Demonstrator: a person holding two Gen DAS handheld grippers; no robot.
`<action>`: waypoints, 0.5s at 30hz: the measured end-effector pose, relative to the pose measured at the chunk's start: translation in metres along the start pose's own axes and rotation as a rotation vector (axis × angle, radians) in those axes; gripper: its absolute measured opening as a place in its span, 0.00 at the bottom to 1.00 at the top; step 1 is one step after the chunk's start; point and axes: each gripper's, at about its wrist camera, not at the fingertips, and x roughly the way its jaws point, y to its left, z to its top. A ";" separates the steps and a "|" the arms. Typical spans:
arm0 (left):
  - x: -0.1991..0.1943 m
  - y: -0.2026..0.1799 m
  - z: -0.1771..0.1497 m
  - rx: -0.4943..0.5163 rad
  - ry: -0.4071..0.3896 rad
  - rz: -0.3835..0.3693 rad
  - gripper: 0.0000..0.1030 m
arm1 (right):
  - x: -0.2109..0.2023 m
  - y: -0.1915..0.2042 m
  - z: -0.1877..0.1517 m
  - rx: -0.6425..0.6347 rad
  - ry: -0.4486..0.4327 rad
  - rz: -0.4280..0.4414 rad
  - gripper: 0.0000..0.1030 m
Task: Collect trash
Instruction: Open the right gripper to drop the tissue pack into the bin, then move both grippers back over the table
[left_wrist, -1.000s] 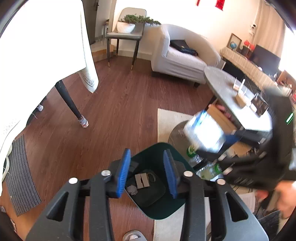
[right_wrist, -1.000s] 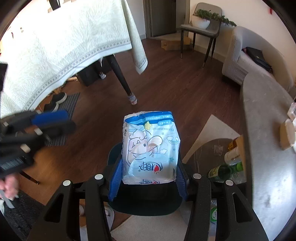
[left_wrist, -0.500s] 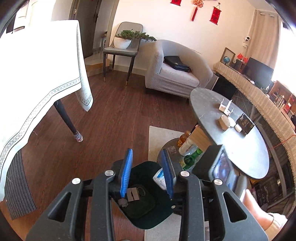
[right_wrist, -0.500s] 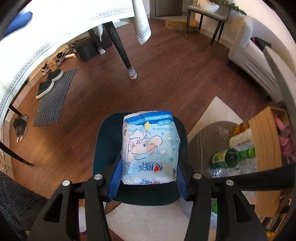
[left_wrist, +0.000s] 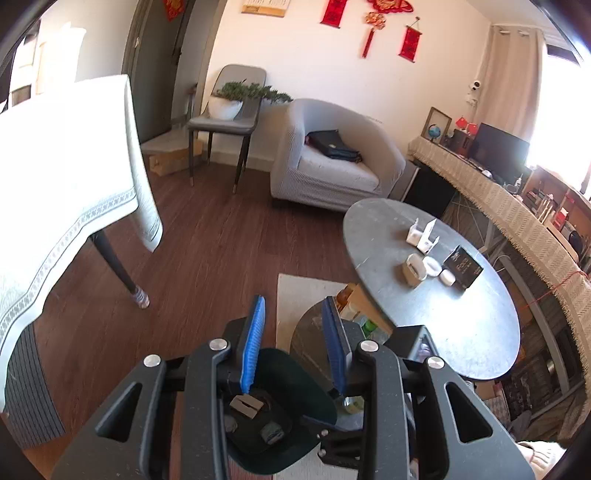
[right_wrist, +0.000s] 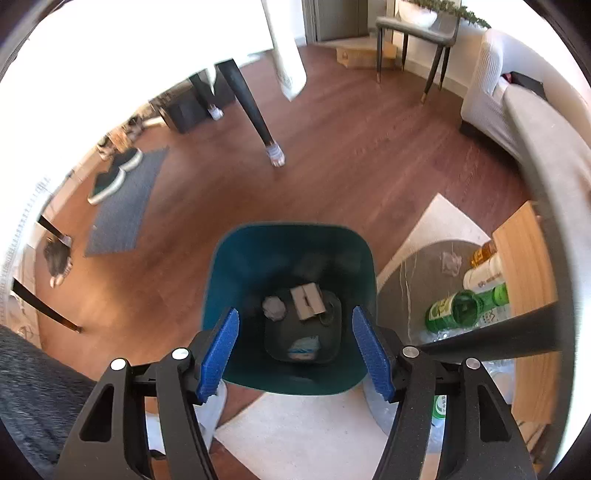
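A dark teal trash bin (right_wrist: 229, 280) stands on the wood floor, directly below my right gripper (right_wrist: 295, 349), which is open and empty. At the bin's bottom lie the blue-and-white packet (right_wrist: 303, 347), a cardboard piece (right_wrist: 307, 301) and a crumpled grey wad (right_wrist: 274, 307). My left gripper (left_wrist: 293, 343) is open and empty above the bin (left_wrist: 314, 402), pointing toward the round grey table (left_wrist: 461, 317). On that table sit small white items (left_wrist: 421, 236) and a black box (left_wrist: 462, 266).
A green bottle (right_wrist: 465, 306) and other bottles lie on a low shelf right of the bin. A cream rug (right_wrist: 314, 435) is beneath. A cloth-covered table (left_wrist: 55, 199), grey chair (left_wrist: 225, 122) and armchair (left_wrist: 332, 162) stand around.
My right gripper opened and the blue-and-white packet dropped into the bin. My left gripper tilted up and now faces the round table.
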 end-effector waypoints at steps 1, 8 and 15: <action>0.000 -0.004 0.002 0.008 -0.007 -0.001 0.33 | -0.010 0.001 0.000 -0.007 -0.021 0.008 0.60; 0.003 -0.019 0.011 0.024 -0.034 -0.006 0.35 | -0.054 -0.005 0.000 -0.019 -0.103 0.023 0.49; 0.012 -0.032 0.016 0.010 -0.042 -0.018 0.45 | -0.085 -0.028 -0.007 0.015 -0.169 0.013 0.44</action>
